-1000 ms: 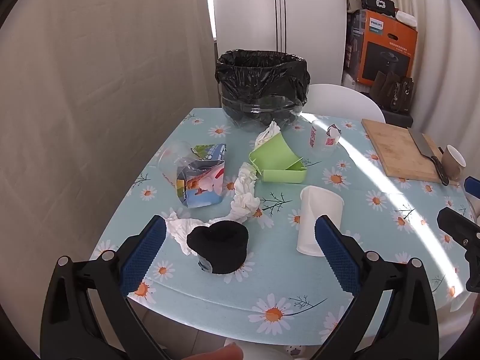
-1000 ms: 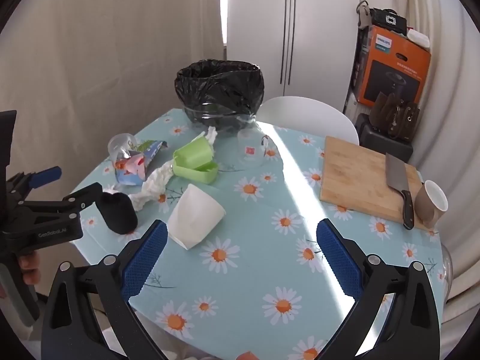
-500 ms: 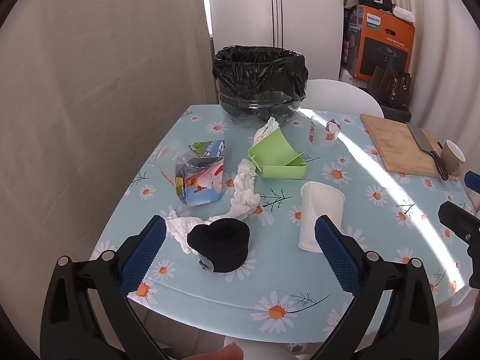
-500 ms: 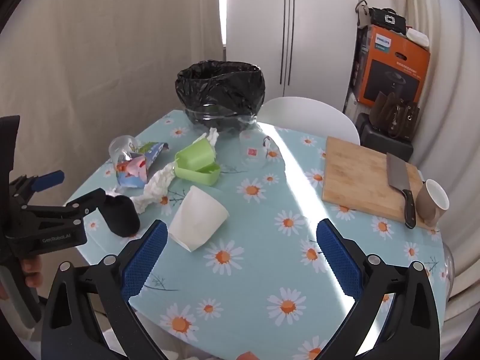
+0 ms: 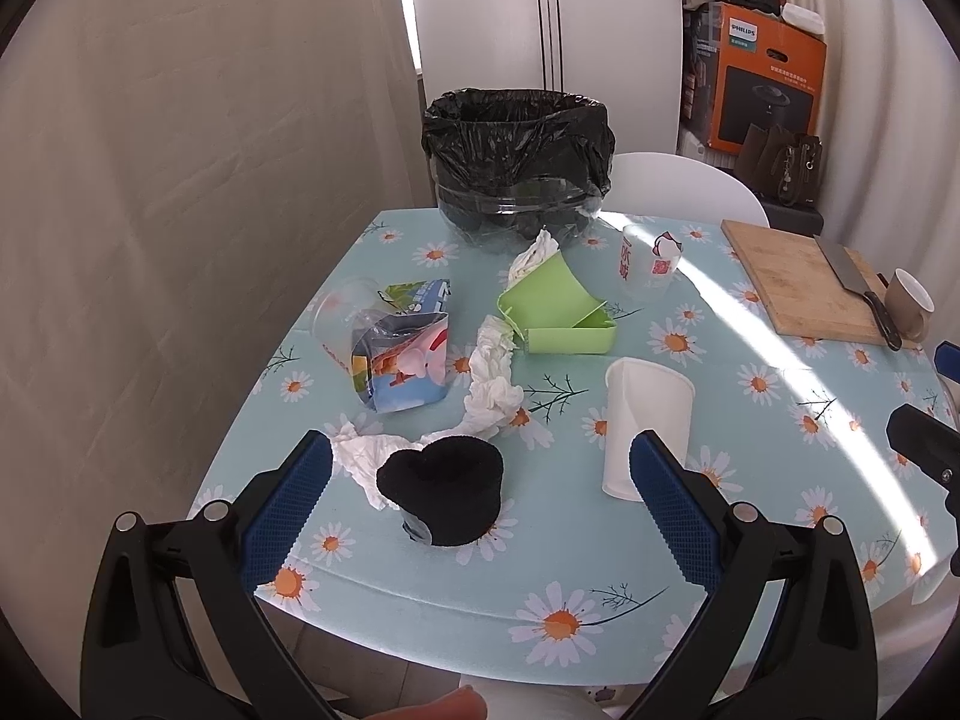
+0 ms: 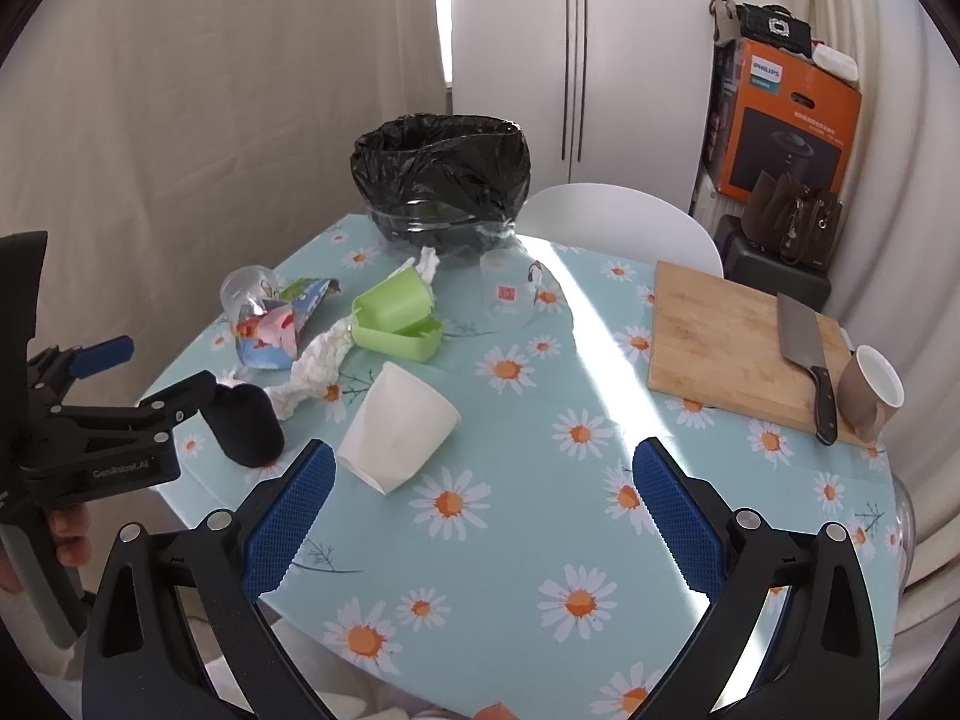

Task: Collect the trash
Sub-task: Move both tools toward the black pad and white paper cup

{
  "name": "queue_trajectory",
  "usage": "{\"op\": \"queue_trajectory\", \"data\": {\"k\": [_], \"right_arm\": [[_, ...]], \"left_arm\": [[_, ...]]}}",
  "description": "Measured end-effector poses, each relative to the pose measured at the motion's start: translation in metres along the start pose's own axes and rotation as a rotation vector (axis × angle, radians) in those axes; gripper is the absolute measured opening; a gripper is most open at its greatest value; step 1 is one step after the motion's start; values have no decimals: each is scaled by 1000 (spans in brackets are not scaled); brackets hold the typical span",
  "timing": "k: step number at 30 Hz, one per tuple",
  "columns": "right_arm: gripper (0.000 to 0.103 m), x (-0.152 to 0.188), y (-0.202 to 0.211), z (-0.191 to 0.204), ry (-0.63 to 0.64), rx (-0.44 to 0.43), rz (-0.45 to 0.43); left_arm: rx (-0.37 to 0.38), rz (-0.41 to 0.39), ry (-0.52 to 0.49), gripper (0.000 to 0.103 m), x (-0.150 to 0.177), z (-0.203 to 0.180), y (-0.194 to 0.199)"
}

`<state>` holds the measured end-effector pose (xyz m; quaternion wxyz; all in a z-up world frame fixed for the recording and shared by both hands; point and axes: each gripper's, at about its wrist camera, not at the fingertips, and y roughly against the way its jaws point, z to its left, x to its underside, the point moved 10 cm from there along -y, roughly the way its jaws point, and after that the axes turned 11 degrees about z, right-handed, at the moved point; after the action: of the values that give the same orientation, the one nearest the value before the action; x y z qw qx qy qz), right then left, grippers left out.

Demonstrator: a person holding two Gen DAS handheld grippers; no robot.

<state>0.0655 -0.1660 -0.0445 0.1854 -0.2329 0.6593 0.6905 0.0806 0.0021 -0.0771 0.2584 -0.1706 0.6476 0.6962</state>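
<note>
Crowding bin (image 5: 516,174): tissue (image 5: 489,387), green box (image 5: 555,312) (lid up), paper cup (image 5: 645,426).

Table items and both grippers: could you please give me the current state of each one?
Left gripper: open, empty.
Right gripper: open, empty.
White cup: on its side.
Clear cup: on its side.
Green box: lid open.
Bin: upright, bag-lined.
Carton: crumpled.
Mug: upright.
Knife: flat on board.
</note>
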Motion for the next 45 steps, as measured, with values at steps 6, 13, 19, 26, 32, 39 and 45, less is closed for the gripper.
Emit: {"op": "queue_trajectory", "data": {"k": [6,13,19,26,32,39,45], "right_arm": [[95,0,1,-1,5,0,-1],[95,-1,1,3,2,-18,5],[95,-5,3,1,7,-12,-2],[95,-8,5,-3,15,-8,-6],[95,-11,7,-9,5,0,-16],[95,-14,2,-10,6,21,-3],[95,-19,3,-10,38,58,-27]], "left_arm": [[9,-23,-21,97,-2,-3,4],[6,-23,-3,97,-2,0,5],[1,-9,16,97,1,4,4],[-12,-10,10,97,2,4,3],[-1,-7,1,97,0,-2,1],[33,20,13,97,2,-4,-1],[33,15,-3,97,3,-2,-8]]}}
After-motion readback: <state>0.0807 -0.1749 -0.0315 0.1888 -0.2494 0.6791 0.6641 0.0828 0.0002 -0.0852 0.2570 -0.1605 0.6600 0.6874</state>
